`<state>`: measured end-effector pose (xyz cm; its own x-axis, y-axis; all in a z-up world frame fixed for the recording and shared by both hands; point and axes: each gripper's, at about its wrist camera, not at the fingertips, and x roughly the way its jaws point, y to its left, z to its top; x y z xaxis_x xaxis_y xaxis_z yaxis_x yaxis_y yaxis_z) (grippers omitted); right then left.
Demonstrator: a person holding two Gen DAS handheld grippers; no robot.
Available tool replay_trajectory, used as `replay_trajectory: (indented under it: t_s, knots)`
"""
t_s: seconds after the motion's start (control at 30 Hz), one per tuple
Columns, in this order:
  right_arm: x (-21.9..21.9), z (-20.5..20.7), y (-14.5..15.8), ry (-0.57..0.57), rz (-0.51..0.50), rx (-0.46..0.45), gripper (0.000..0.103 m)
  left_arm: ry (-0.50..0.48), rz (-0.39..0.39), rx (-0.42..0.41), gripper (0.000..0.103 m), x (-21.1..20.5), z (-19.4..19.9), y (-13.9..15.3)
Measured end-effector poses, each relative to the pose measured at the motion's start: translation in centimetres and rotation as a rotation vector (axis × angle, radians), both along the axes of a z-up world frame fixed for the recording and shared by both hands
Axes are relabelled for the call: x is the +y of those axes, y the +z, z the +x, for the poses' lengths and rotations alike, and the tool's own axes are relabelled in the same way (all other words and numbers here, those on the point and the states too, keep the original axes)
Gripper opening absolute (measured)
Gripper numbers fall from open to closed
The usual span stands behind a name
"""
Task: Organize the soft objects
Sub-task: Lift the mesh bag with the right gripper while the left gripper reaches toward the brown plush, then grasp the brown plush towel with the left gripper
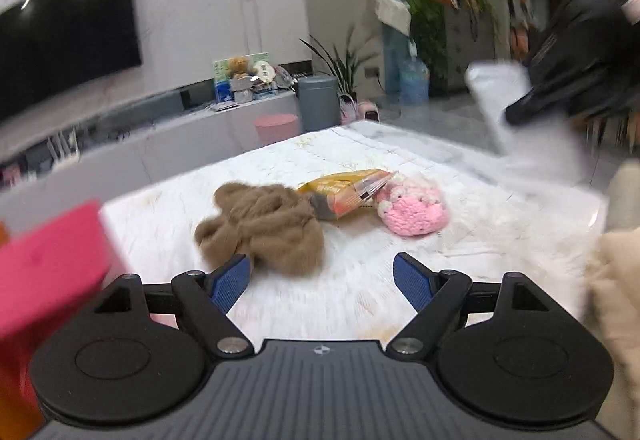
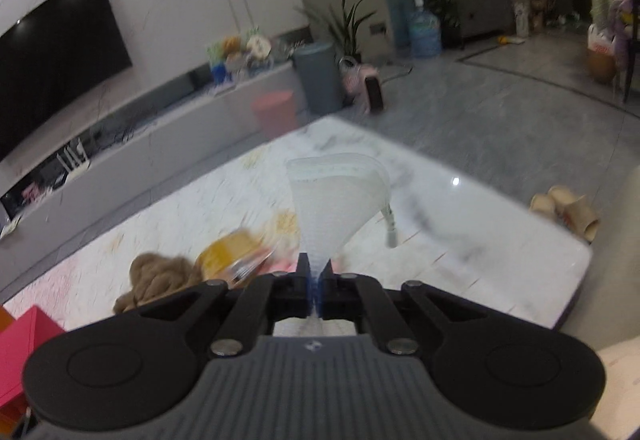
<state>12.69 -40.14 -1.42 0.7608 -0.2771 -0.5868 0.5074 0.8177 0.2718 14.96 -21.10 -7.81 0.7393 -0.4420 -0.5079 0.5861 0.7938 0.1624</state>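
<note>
White cloth (image 2: pixel 336 196) pinched in right gripper (image 2: pixel 315 272), jaws clamped on its corner, hanging above marble table (image 2: pixel 460 240). Left gripper (image 1: pixel 322 278) spread wide, empty. Beyond: brown plush (image 1: pixel 260 228), yellow snack bag (image 1: pixel 348 192), pink knit toy (image 1: pixel 414 208).

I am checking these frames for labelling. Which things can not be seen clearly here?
- White cloth in the right gripper: motion blur, kind unclear; left view blurs it too.
- Snack bag: print unreadable, blurred in both views.
- Pink box: cut by the left edge, both views.
- Pink toy: right view, hidden behind the gripper.
- Brown plush: shape unclear.
</note>
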Motion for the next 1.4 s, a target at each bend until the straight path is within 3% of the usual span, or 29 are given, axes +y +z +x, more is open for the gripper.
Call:
replay_trajectory:
  t_s: [0.07, 0.23, 0.4, 0.47, 0.53, 0.67, 0.73, 0.9, 0.97, 1.07, 1.2, 1.4]
  knots:
    - [-1.1, -0.7, 0.0, -0.021, 0.028, -0.015, 0.002, -0.053, 0.088, 0.033, 0.095, -1.9, 2.1, 0.1]
    - [-4.1, -0.8, -1.7, -0.046, 0.243, -0.032, 0.003, -0.072, 0.204, 0.096, 0.095, -3.9, 6.4, 1.4]
    - [-3.2, -0.5, -1.2, -0.025, 0.225, -0.035, 0.003, -0.085, 0.363, 0.108, 0.096, -5.9, 10.6, 1.8]
    - [-2.8, -0.8, -0.6, 0.006, 0.214, -0.052, 0.003, -0.015, 0.41, 0.153, 0.096, -6.8, 13.0, 1.1]
    - [-2.6, -1.5, -0.1, 0.015, 0.21, -0.067, 0.003, 0.025, 0.409, 0.212, 0.096, -7.3, 15.0, 0.4]
    - [-2.8, -1.6, -0.3, 0.033, 0.225, -0.067, 0.003, 0.08, 0.4, 0.25, 0.097, -7.5, 17.6, -0.8]
    - [-2.6, -1.2, -0.5, 0.033, 0.211, -0.039, 0.003, 0.082, 0.382, 0.277, 0.103, -7.1, 18.4, -1.7]
    - [-0.6, -0.1, -0.5, 0.096, 0.136, 0.014, 0.003, 0.077, 0.309, 0.331, 0.103, -6.3, 19.3, -2.8]
    - [0.0, 0.1, -0.3, 0.12, 0.118, 0.015, 0.003, 0.078, 0.321, 0.35, 0.103, -6.5, 19.3, -3.7]
    - [0.6, 0.4, -0.1, 0.146, 0.097, 0.021, 0.003, 0.07, 0.338, 0.275, 0.103, -6.8, 18.5, -4.5]
    - [0.2, 0.6, -0.7, 0.137, 0.104, 0.042, 0.003, 0.085, 0.291, 0.324, 0.103, -6.3, 19.0, -4.4]
    - [-0.2, 0.3, -0.8, 0.13, 0.114, 0.035, 0.003, 0.094, 0.284, 0.259, 0.099, -6.3, 17.6, -4.2]
